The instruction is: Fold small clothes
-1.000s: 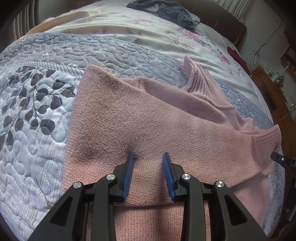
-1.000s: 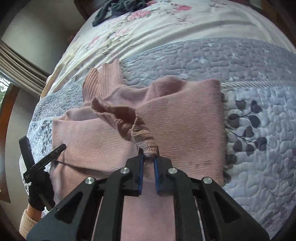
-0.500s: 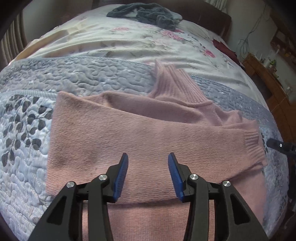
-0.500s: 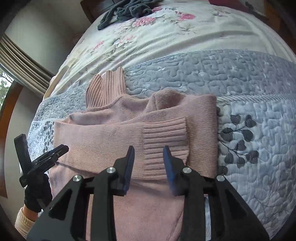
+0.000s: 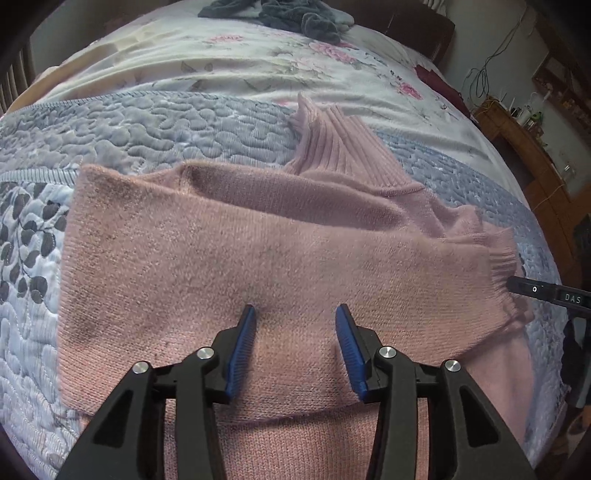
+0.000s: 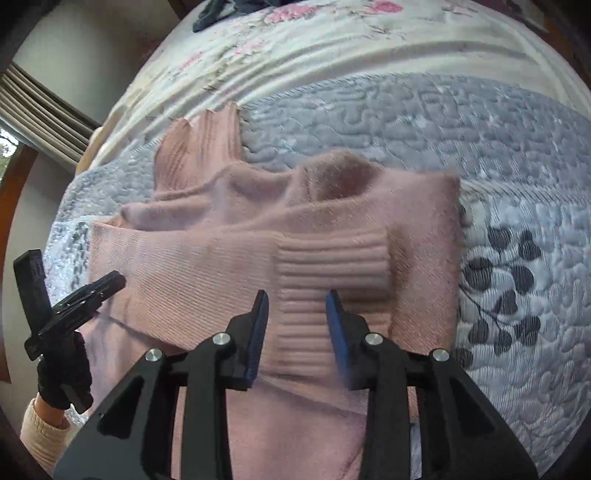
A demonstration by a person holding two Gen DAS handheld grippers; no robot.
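A pink knit turtleneck sweater (image 5: 229, 251) lies on the quilted bed, its ribbed collar (image 5: 340, 147) pointing away from me. One sleeve is folded across the chest and ends in a ribbed cuff (image 6: 332, 258) on the far side. My left gripper (image 5: 295, 314) hovers open just above the folded sleeve with nothing between its blue pads. Over the cuff my right gripper (image 6: 297, 299) is open too, and empty. In the right wrist view the left gripper's black body (image 6: 70, 302) and a gloved hand (image 6: 62, 373) show at the sweater's left side.
The grey-blue quilt (image 5: 147, 125) with a leaf print (image 6: 509, 280) covers the near part of the bed; beyond it lies a floral sheet (image 5: 258, 62) with a heap of dark grey clothes (image 5: 295, 14). A wooden cabinet (image 5: 524, 155) stands beyond the bed's right edge.
My right gripper has let go of the cuff and opened; the sleeve now lies flat across the sweater. My left gripper has opened wider and drawn back slightly.
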